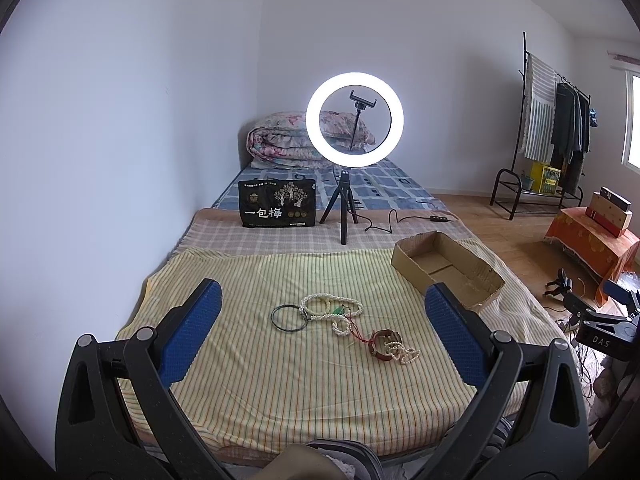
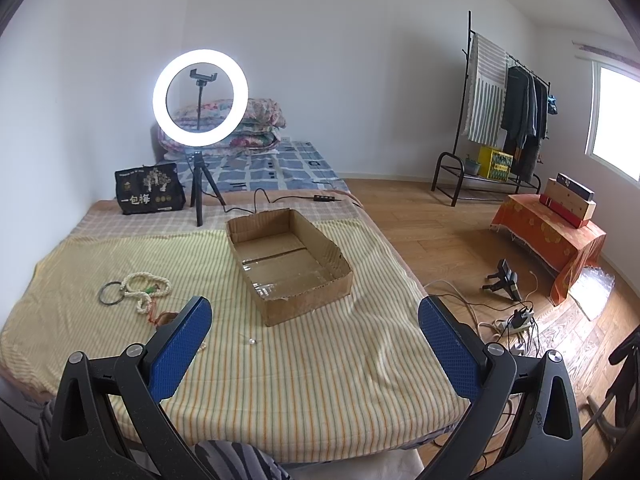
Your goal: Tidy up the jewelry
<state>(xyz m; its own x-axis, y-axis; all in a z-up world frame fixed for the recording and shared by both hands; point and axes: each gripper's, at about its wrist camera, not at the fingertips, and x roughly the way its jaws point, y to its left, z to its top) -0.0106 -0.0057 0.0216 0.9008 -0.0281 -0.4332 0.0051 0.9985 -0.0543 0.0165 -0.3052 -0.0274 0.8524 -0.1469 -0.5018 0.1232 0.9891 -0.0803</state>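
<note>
Jewelry lies on a striped yellow cloth (image 1: 248, 360) on the bed. A dark bangle (image 1: 289, 318) touches a white bead necklace (image 1: 332, 307) with a green charm and red cord. A brown bracelet (image 1: 385, 344) lies with a small white bead strand (image 1: 405, 354). An empty cardboard box (image 1: 446, 270) sits to the right. My left gripper (image 1: 322, 320) is open above the near cloth, in front of the jewelry. My right gripper (image 2: 314, 328) is open, in front of the box (image 2: 288, 264); the bangle (image 2: 110, 292) and necklace (image 2: 146, 286) lie at its left. A single small bead (image 2: 252, 342) lies on the cloth.
A lit ring light on a tripod (image 1: 354, 120) and a black snack bag (image 1: 277, 203) stand behind the cloth, with a cable and folded quilts (image 1: 280, 140). A clothes rack (image 2: 504, 108), an orange-draped stand (image 2: 552, 236) and a power strip with cables (image 2: 516, 320) are on the floor at the right.
</note>
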